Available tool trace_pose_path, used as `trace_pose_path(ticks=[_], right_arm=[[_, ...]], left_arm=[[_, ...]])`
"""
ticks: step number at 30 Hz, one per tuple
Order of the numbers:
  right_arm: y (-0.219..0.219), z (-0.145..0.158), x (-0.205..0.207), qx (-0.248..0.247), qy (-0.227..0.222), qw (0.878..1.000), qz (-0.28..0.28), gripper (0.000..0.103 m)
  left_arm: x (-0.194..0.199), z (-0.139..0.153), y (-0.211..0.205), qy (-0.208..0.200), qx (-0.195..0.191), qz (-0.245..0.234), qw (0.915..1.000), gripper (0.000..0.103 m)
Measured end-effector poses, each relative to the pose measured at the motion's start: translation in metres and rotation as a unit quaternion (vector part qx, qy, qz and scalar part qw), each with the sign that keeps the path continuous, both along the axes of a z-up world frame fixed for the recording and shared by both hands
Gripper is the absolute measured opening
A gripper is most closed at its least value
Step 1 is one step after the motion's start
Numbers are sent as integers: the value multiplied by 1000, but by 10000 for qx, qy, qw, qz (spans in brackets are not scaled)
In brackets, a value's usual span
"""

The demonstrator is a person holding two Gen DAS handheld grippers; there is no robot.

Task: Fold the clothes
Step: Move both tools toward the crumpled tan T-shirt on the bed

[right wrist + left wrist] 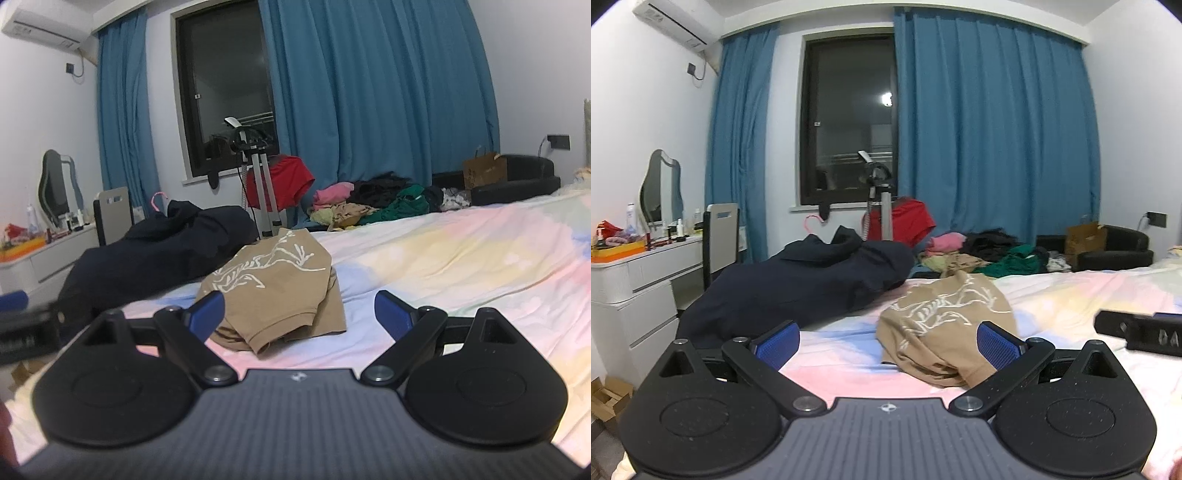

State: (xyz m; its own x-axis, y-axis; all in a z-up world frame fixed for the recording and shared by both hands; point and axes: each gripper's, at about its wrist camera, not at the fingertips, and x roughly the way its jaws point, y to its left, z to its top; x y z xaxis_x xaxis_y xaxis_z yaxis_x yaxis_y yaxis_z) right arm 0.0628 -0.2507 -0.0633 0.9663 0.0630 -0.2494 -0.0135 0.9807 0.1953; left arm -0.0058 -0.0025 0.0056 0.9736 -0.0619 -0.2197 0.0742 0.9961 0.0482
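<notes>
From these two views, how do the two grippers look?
Both look alike. The left gripper has a ribbed grey body with a small round emblem, two black rounded housings with silver screws, black linkage bars, and fingers with textured blue pads. The right gripper has the same build and blue-padded fingers.

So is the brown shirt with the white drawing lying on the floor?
No, the brown shirt lies bunched up on the pastel bed sheet, beside the dark jacket.

Folded shirt (275, 284) on the bed (461, 258), jacket (159, 251) heaped just left, clothes pile (373, 203) behind, dresser (635, 288) far left.
</notes>
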Motion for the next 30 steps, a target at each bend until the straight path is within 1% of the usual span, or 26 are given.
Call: trace_pose_path(ticks=[1, 4, 6, 9, 13, 19, 22, 24, 25, 27, 29, 30], right_arm=[[0, 4, -1, 53, -7, 10000, -9, 90], [1, 18, -3, -5, -144, 9998, -138, 90], [-3, 28, -3, 166, -122, 9996, -217, 90], [-14, 46, -2, 679, 16, 9975, -172, 90], [-21, 78, 1, 613, 216, 9975, -293, 90], [-18, 130, -7, 451, 412, 9981, 85, 90], [-16, 158, -18, 578, 400, 9973, 200, 90], [-13, 174, -20, 646, 382, 9967, 311, 90], [-12, 179, -22, 717, 386, 9961, 343, 90], [-12, 184, -24, 831, 394, 9952, 333, 90], [-15, 184, -25, 962, 362, 9944, 245, 90], [-16, 180, -23, 995, 355, 9942, 212, 90]], left_arm=[[-2, 2, -1, -25, -7, -27, 10000, 103], [-7, 12, -2, -40, 7, -22, 10000, 103], [-9, 20, 0, -32, -83, -80, 9999, 103], [-10, 31, 4, 63, -287, -237, 9993, 103], [-11, 42, 6, 245, -233, -235, 9992, 103], [-17, 63, 11, 488, -251, -686, 9961, 103], [-21, 78, 12, 543, -147, -754, 9956, 103], [-23, 89, 12, 698, -87, -755, 9947, 103], [-22, 94, 13, 838, -141, -783, 9933, 103], [-19, 101, 14, 1169, -463, -926, 9877, 103], [-16, 102, 11, 1312, -687, -1174, 9820, 103], [-14, 99, 7, 1334, -646, -1191, 9818, 103]])
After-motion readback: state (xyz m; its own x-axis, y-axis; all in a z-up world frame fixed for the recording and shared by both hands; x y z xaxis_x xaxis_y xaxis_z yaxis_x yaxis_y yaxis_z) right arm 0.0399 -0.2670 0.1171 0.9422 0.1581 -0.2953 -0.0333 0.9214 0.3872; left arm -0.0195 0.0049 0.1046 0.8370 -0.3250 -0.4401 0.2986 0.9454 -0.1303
